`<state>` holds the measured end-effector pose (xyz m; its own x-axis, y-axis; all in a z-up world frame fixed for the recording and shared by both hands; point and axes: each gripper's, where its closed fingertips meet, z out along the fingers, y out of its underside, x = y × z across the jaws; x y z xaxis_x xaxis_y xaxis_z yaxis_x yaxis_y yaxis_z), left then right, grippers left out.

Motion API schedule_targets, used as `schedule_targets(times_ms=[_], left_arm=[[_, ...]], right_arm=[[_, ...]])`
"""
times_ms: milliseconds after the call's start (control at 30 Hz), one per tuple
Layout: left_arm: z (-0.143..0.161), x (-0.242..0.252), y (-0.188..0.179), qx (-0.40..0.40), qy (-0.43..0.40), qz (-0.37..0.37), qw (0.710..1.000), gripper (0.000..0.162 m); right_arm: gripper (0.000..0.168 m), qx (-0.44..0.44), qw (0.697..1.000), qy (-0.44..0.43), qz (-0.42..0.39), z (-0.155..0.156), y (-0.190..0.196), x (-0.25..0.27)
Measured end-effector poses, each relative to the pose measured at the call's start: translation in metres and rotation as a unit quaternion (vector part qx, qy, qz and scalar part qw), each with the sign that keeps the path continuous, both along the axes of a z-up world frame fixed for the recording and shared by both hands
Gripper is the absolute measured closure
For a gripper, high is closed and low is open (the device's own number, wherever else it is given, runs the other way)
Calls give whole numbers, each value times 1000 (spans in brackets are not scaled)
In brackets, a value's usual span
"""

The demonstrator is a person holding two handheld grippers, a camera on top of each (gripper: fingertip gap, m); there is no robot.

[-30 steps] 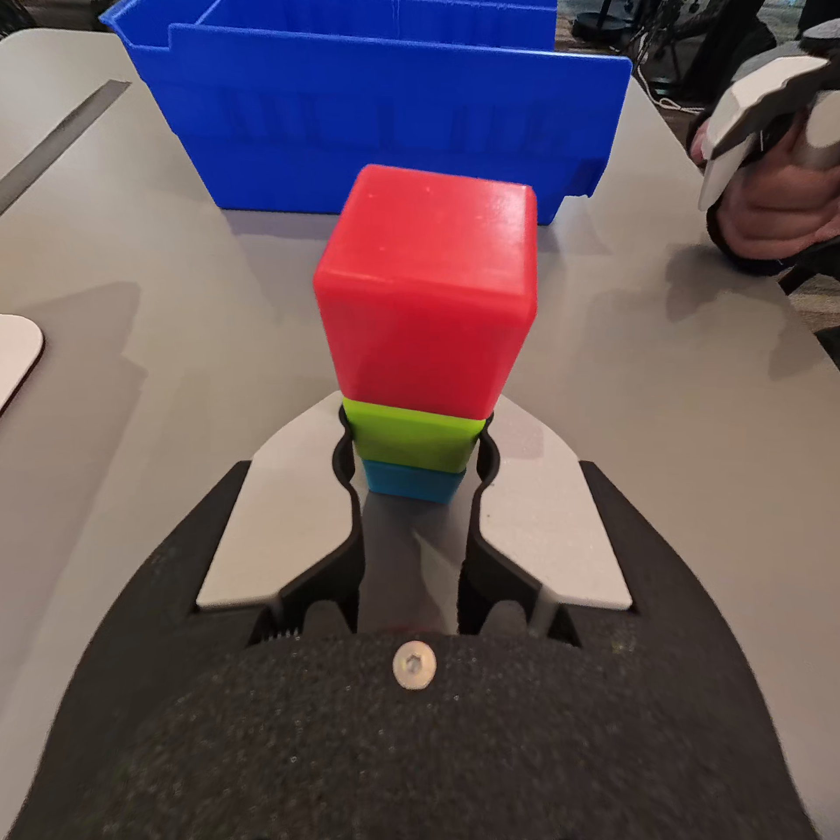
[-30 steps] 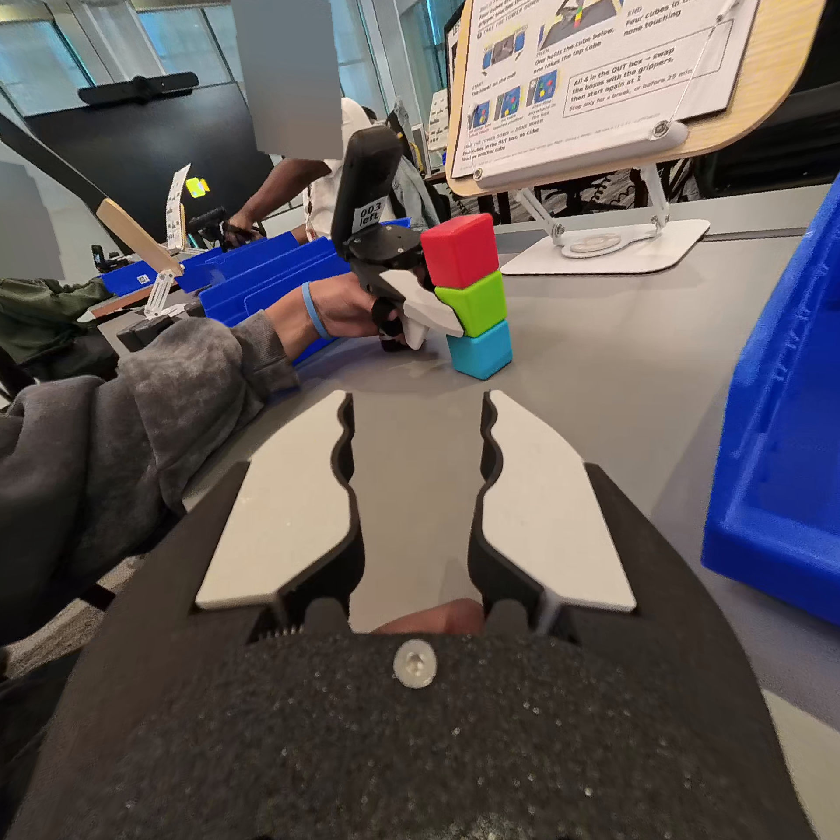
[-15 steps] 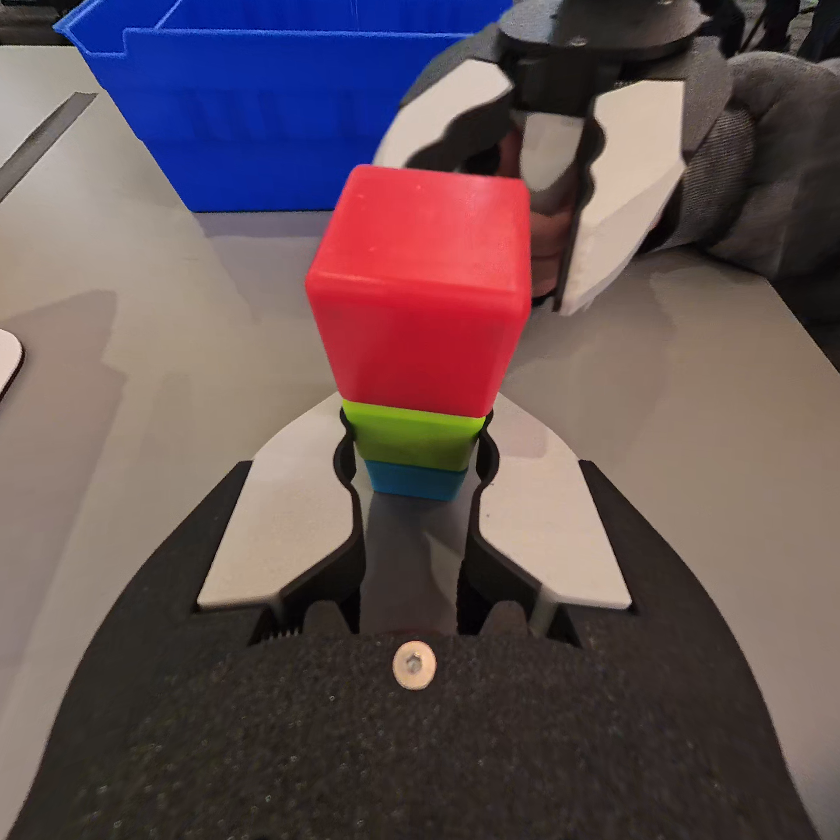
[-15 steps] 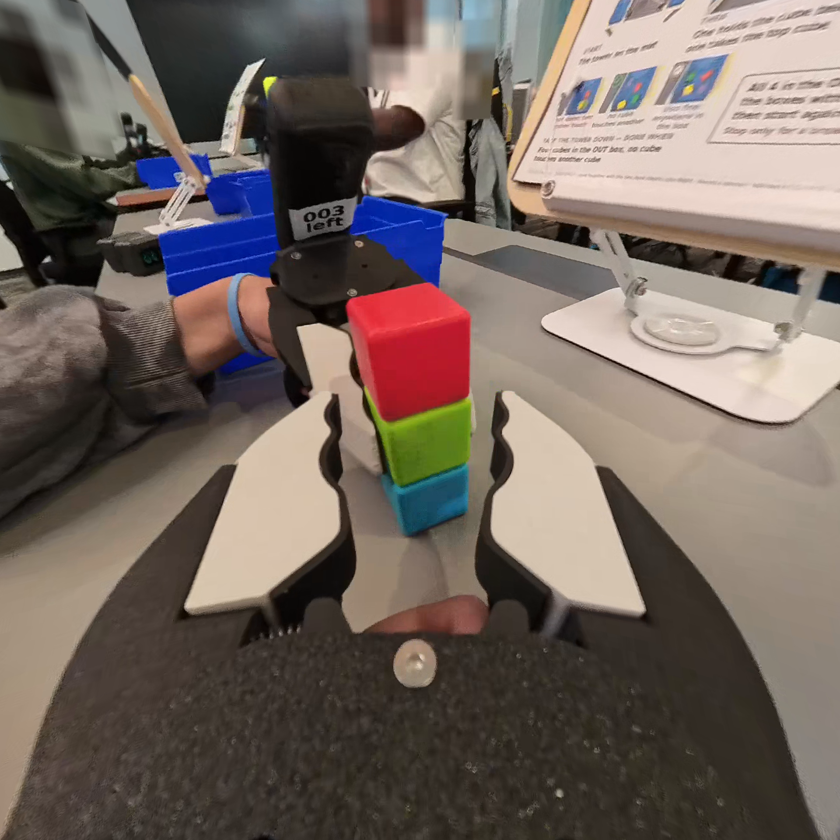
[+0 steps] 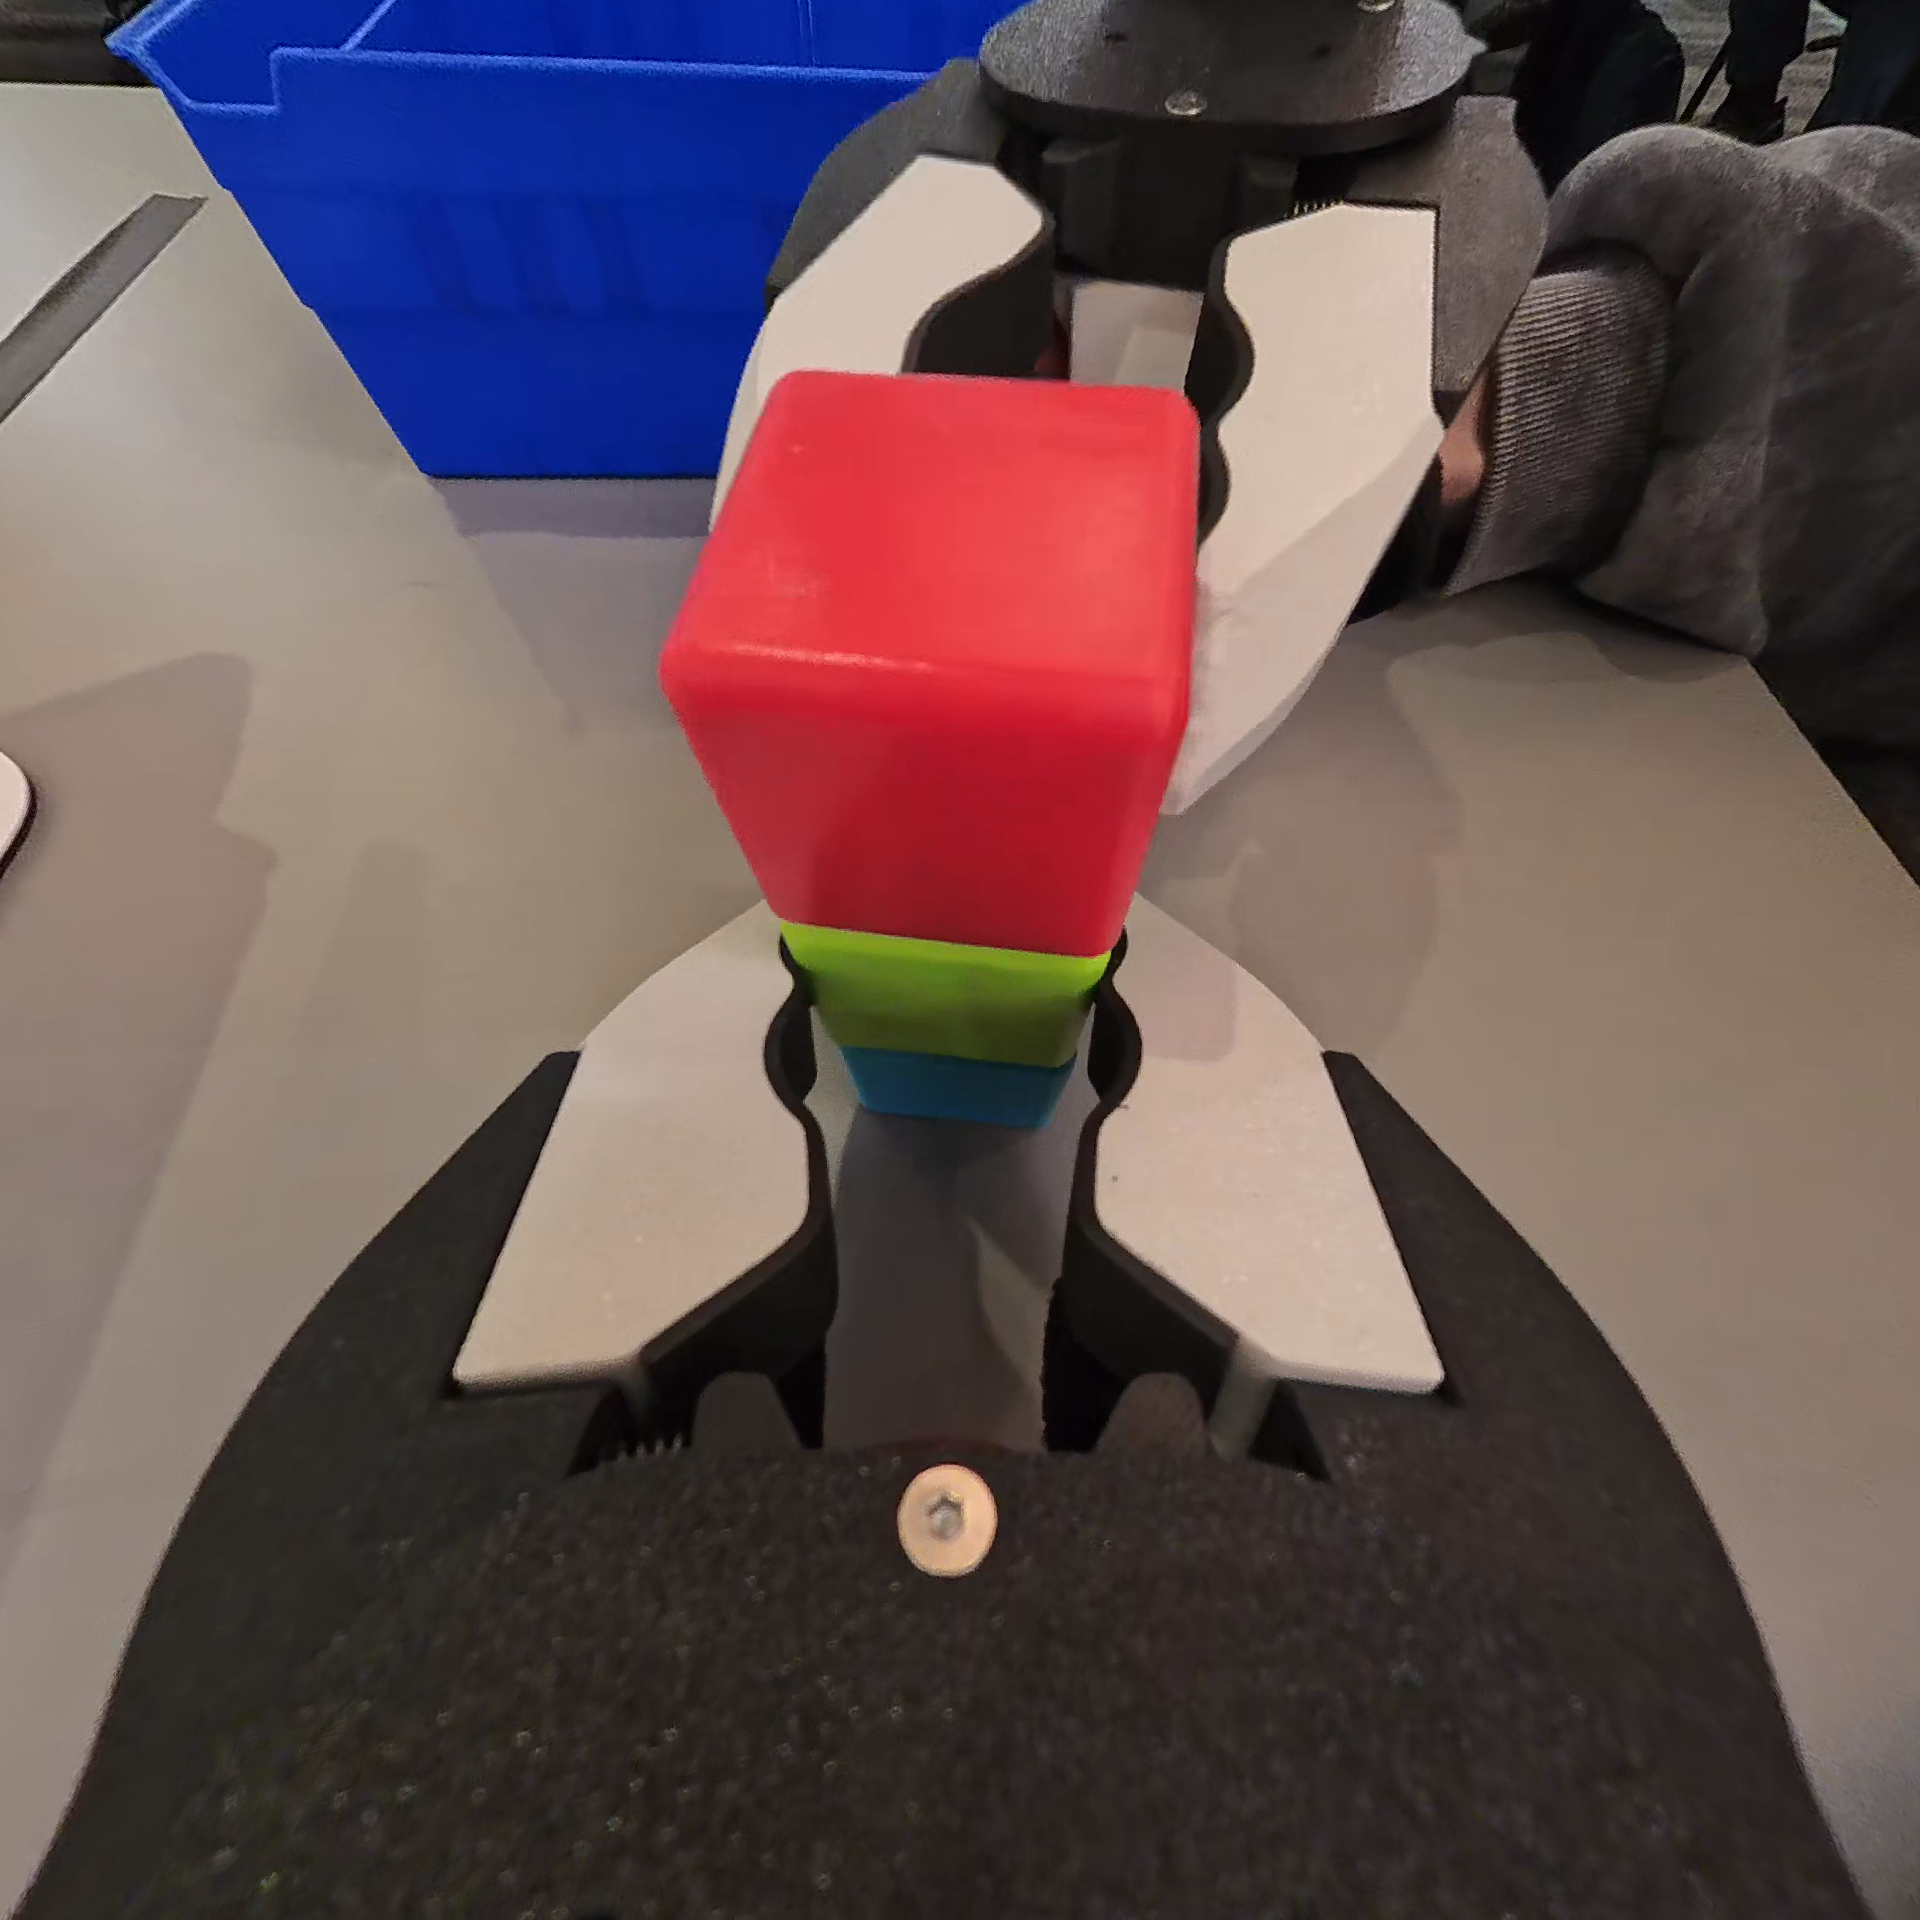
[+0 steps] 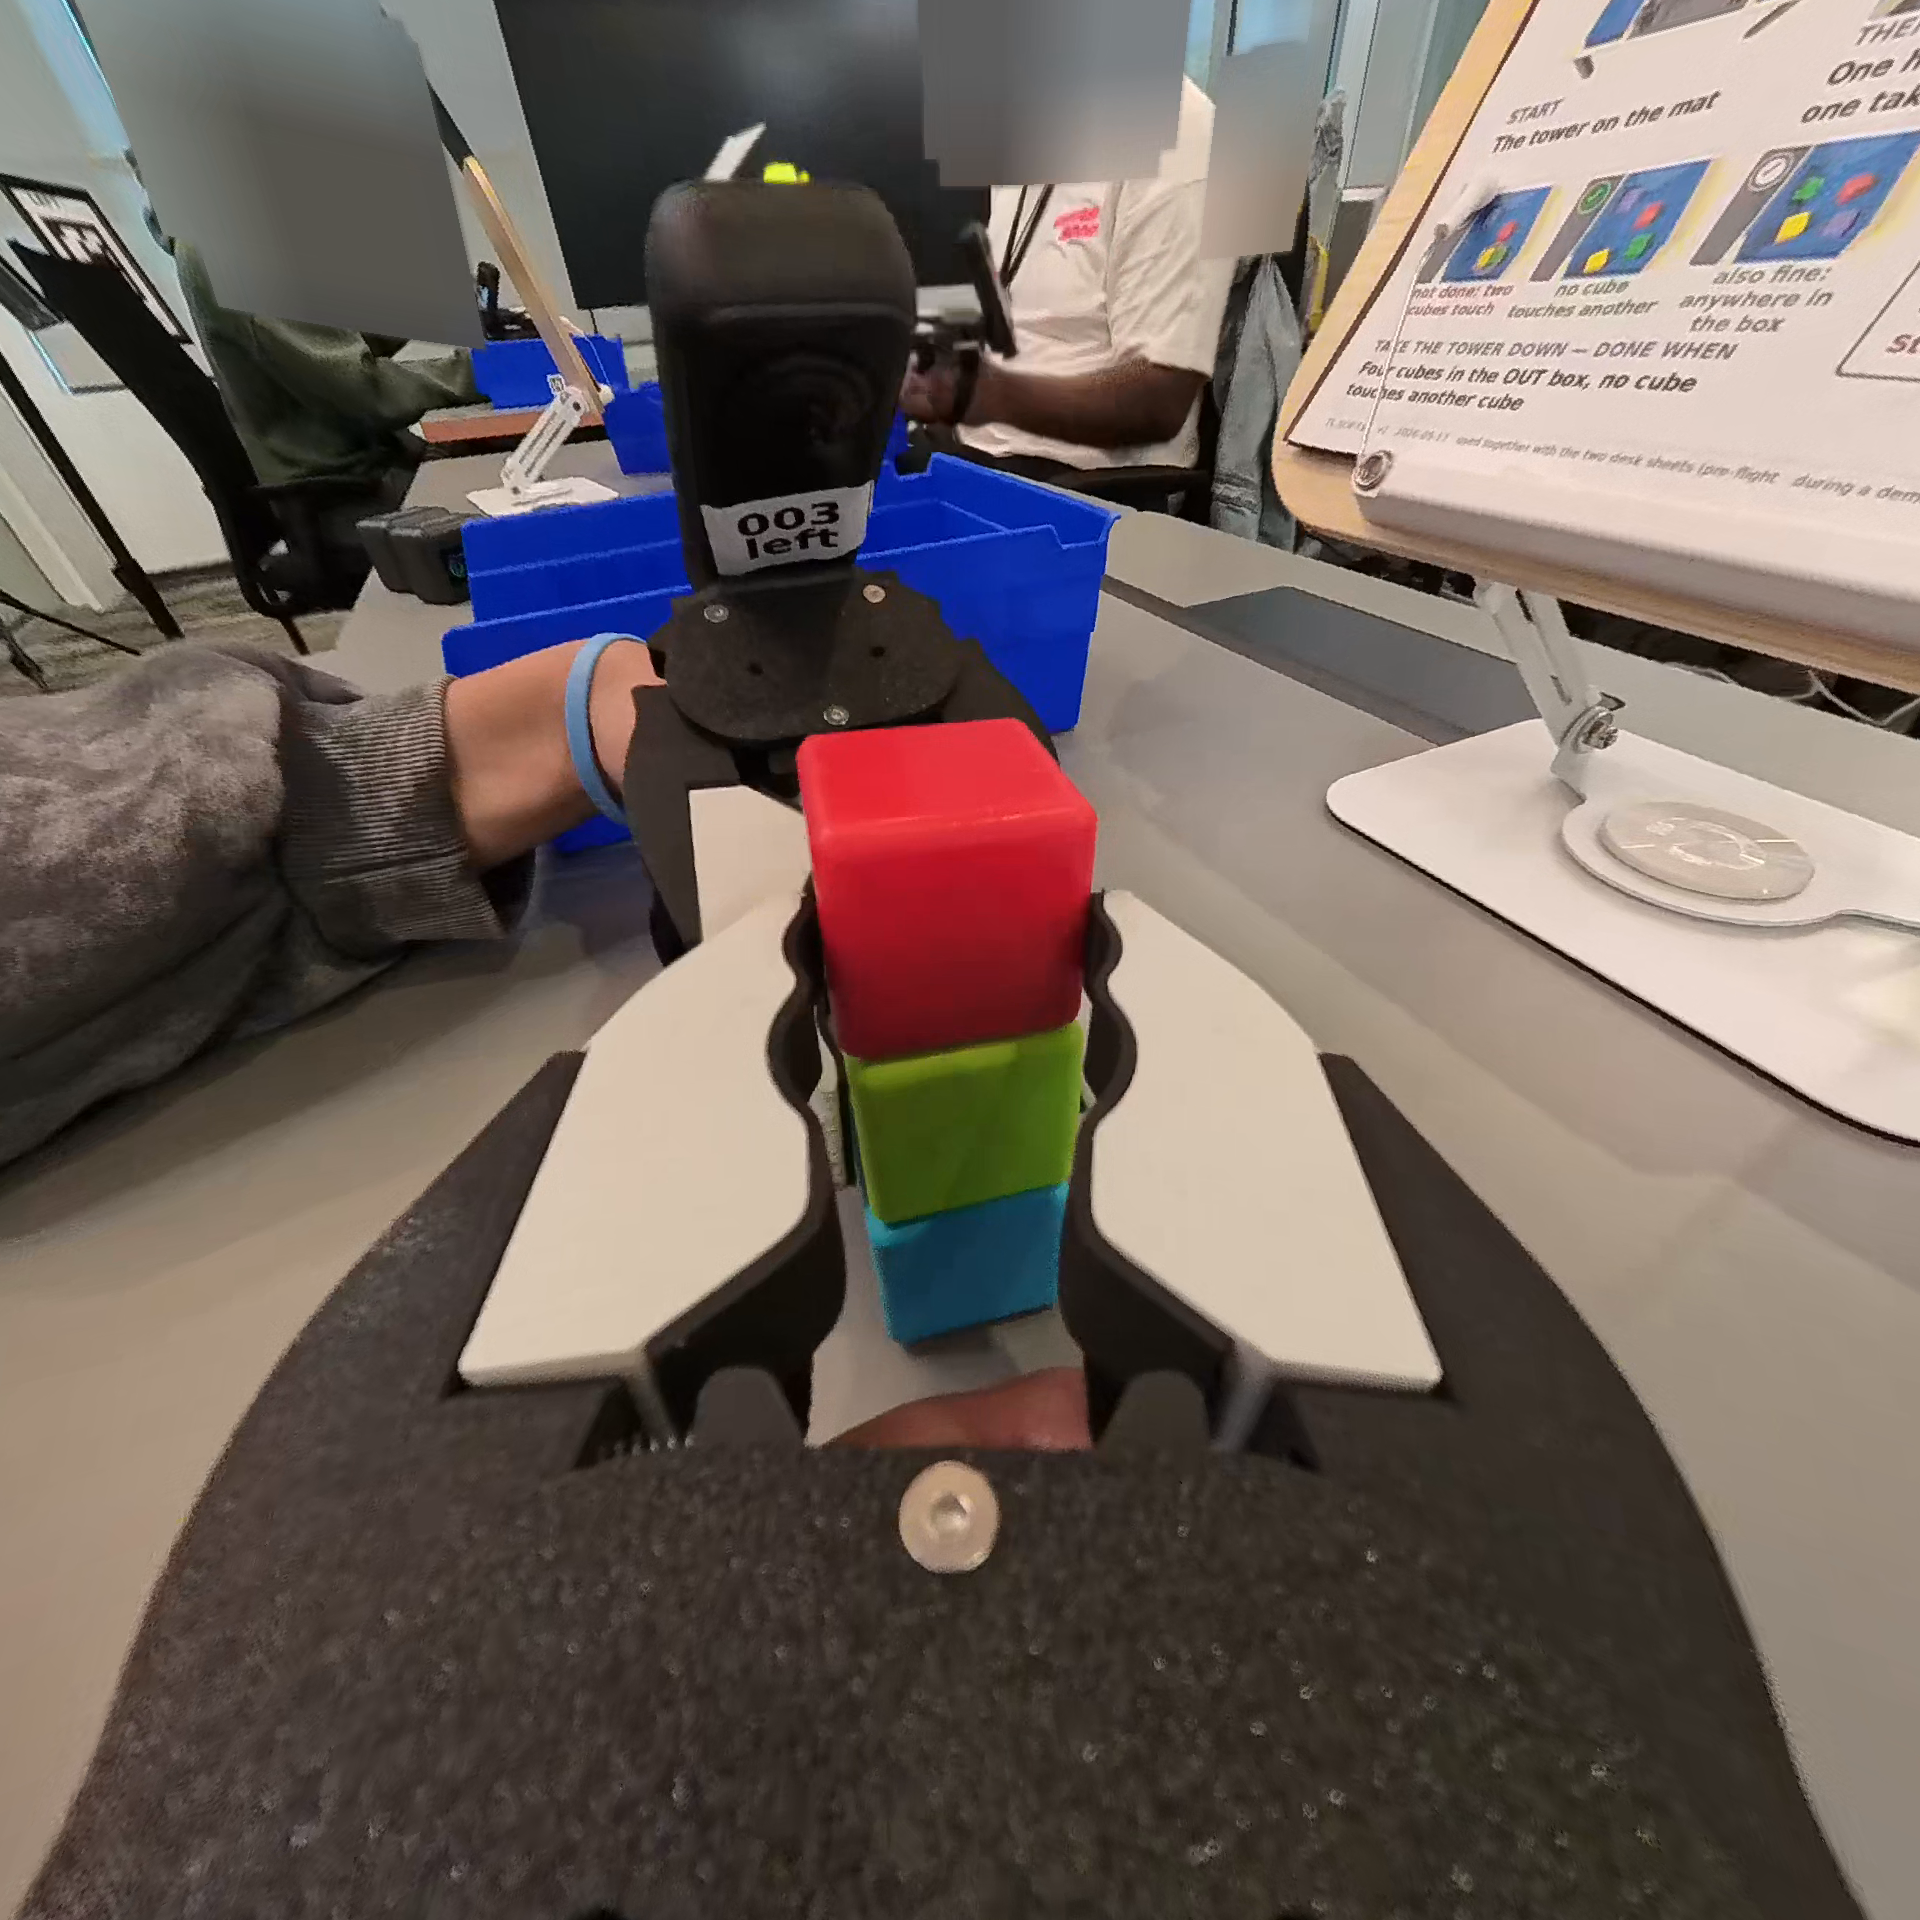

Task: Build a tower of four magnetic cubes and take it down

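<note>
Three-cube tower on grey tabletop (image 5: 312, 831): red cube (image 6: 945, 883) on green cube (image 6: 961, 1127) on blue cube (image 6: 966, 1278). Left hand-held gripper (image 5: 945, 987) clamped on green cube. Right hand-held gripper (image 6: 951, 945) brackets red cube, contact unclear. Blue bin (image 5: 540, 260) behind; instruction stand (image 6: 1662, 862) beside. Fourth cube not visible.
</note>
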<state>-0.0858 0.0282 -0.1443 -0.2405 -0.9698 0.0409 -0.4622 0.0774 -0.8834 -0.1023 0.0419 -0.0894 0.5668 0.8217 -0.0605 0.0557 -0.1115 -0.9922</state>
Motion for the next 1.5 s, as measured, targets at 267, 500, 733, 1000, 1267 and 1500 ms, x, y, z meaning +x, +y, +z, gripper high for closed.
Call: schedule_targets(times_ms=[267,500,733,1000,1267,1500], left_arm=[[-1,2,-1,17,-2,0,1000,112],[-1,1,-2,14,-1,-3,1000,112],[-1,1,-3,17,-1,-7,1000,112],[-1,1,-3,17,-1,-8,1000,112],[-1,1,-3,17,-1,-8,1000,112],[-1,1,-3,17,-1,-8,1000,112]], right_arm=[[120,25,991,132,1,62,-3,14],[120,100,988,15,-119,158,-50,59],[120,49,937,-217,-271,150,-80,201],[120,-200,899,-325,-216,15,-100,263],[120,-353,810,-453,-115,-61,-97,259],[120,-375,781,-492,-88,-80,-99,252]])
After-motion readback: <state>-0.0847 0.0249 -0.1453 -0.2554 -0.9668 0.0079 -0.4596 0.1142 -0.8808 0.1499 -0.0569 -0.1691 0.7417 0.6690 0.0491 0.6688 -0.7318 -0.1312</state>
